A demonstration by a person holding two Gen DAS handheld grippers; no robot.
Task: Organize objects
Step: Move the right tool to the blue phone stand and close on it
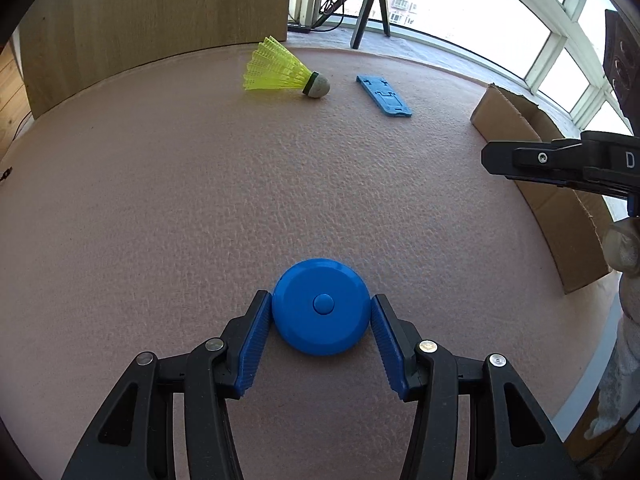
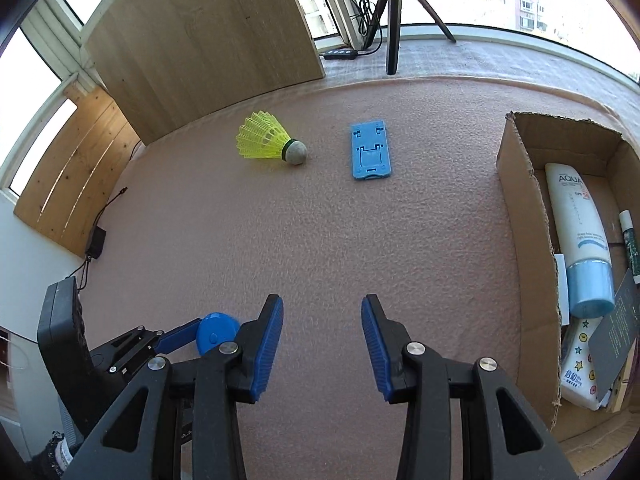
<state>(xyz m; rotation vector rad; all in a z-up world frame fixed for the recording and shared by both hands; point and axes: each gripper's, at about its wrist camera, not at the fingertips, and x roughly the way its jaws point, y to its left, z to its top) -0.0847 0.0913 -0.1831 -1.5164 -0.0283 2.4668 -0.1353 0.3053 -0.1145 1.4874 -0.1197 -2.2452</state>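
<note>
Fingers of the left gripper [image 1: 321, 312] flank a round blue tape measure [image 1: 321, 307] lying flat on the pinkish bench [image 1: 200, 200]; the left blue pad touches or nearly touches its rim, the right pad sits just beside it with a slight gap, so whether the grip has clenched cannot be told. The right wrist view shows the same tape measure [image 2: 216, 334] low at the left, between the left gripper's blue pads. The right gripper [image 2: 322, 344] hangs above bare bench with its fingers spread apart and grasping nothing. Farther back lies a yellow shuttlecock [image 2: 272, 145] on its side, cork end pointing right, and near it, to the right, a flat blue phone stand [image 2: 371, 150]; the two are apart. At the right edge of the bench sits an open cardboard box [image 2: 516, 184] holding a white sunscreen tube with a light blue cap [image 2: 580, 232], a white tube with stars [image 2: 580, 356], a dark card [image 2: 616, 328] and a slim stick item at its far side. Behind the bench stand a wooden board [image 2: 200, 32] and a black tripod [image 2: 394, 12] before the windows
</note>
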